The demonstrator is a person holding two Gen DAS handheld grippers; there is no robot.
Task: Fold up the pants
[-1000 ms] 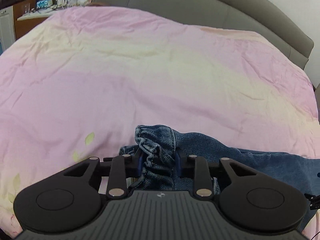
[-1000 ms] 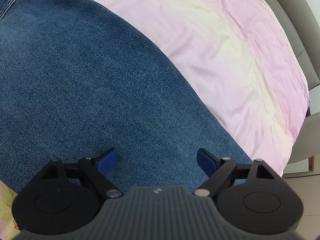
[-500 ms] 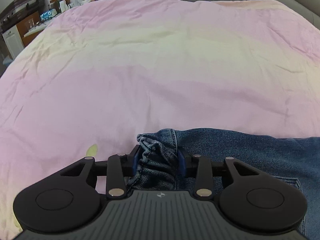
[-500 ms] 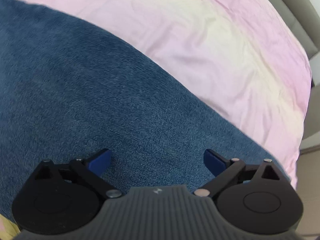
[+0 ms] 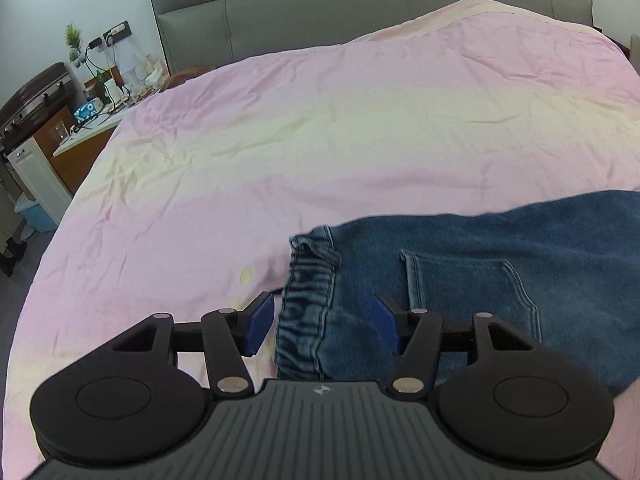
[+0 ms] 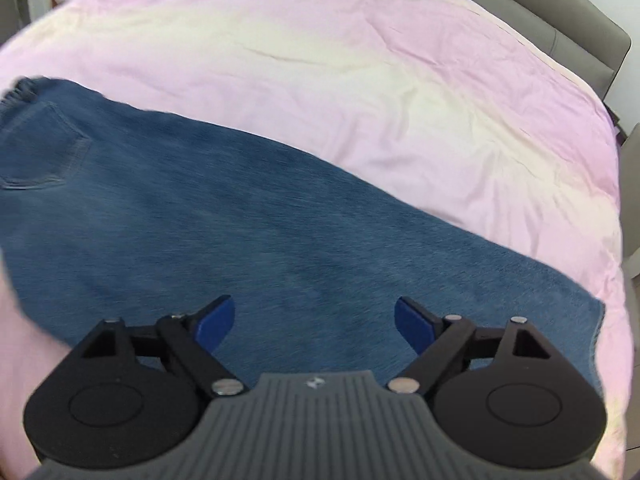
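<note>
The left hand-held gripper (image 5: 323, 322) is spread wide, holding nothing. The bunched waistband (image 5: 306, 304) of the pants (image 5: 500, 280) sits between its blue fingers (image 5: 260, 318). Just past it is a back pocket (image 5: 464, 284). The right hand-held gripper (image 6: 314, 326) is spread wide too, with nothing in it, and it hangs over the leg of the pants. The pants lie flat along the near side of the bed. Beyond them is the pink and yellow bed cover (image 5: 320, 128). At the far end stands the grey headboard (image 5: 320, 12). A small counter (image 5: 86, 128) with bits on it stands beside the bed.
</note>
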